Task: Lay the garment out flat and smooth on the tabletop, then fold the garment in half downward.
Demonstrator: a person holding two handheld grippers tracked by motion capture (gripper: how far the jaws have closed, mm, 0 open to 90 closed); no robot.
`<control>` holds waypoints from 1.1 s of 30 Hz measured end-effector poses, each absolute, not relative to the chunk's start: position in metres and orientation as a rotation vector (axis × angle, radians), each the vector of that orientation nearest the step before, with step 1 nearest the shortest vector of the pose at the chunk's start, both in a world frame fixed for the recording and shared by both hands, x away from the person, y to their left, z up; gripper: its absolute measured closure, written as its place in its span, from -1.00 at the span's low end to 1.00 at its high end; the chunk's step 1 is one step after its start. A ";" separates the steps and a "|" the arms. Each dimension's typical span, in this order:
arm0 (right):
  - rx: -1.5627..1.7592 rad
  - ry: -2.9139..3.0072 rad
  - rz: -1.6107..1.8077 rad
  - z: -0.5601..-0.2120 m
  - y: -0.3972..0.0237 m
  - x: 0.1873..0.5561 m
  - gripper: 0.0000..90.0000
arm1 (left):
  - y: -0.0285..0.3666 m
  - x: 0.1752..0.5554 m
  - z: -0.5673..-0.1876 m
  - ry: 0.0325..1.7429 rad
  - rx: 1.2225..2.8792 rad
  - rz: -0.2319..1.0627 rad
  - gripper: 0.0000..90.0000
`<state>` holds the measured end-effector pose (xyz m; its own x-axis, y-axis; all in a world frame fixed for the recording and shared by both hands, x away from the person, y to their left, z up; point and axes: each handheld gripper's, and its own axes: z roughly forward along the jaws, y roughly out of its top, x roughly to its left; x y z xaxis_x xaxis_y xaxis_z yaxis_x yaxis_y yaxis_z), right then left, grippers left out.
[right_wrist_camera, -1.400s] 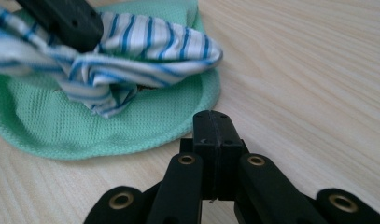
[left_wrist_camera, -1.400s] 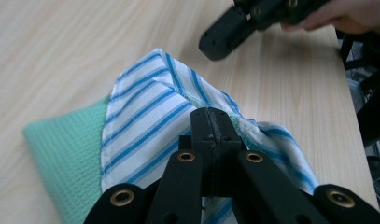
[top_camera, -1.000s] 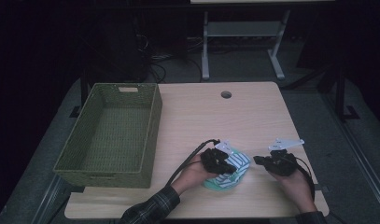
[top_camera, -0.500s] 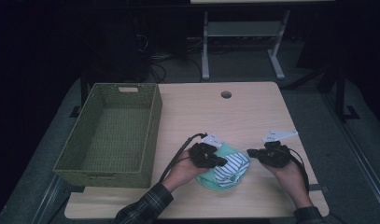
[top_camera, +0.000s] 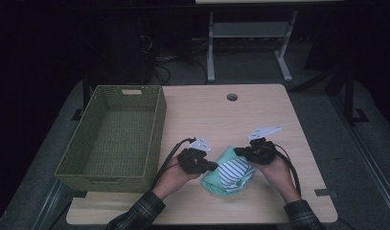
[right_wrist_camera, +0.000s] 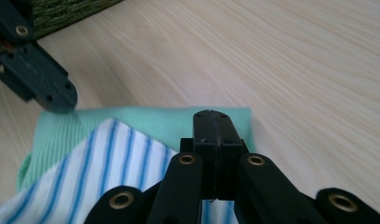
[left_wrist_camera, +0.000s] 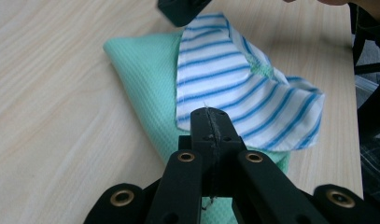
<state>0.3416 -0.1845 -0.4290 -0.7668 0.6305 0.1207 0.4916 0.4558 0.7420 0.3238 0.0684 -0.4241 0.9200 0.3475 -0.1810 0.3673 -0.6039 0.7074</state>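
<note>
A mint green cloth (top_camera: 212, 181) lies near the table's front edge, with a white cloth with blue stripes (top_camera: 235, 172) rumpled on top of it. My left gripper (top_camera: 212, 166) is at the cloth pile's left edge, its jaws shut. In the left gripper view its tip (left_wrist_camera: 209, 112) sits over the near edge of the striped cloth (left_wrist_camera: 234, 79), and I see nothing pinched. My right gripper (top_camera: 238, 151) is at the pile's far right edge, also shut. Its tip (right_wrist_camera: 219, 114) is above a corner of the green cloth (right_wrist_camera: 145, 121). Whether either tip touches the fabric is unclear.
A woven green basket (top_camera: 156, 139) stands on the left part of the wooden table (top_camera: 240, 115), close to my left hand. A cable hole (top_camera: 232, 97) is at the table's back. A metal desk frame (top_camera: 211, 52) and cables are on the floor beyond.
Both hands have moved left and slightly away from me. The left gripper went from over the pile to its left edge. The right gripper came from bare table onto the pile's right edge.
</note>
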 end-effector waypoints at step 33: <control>1.013 2.558 1.162 -0.448 -0.171 0.359 1.00 | 0.068 0.320 -0.435 0.506 2.351 0.014 0.99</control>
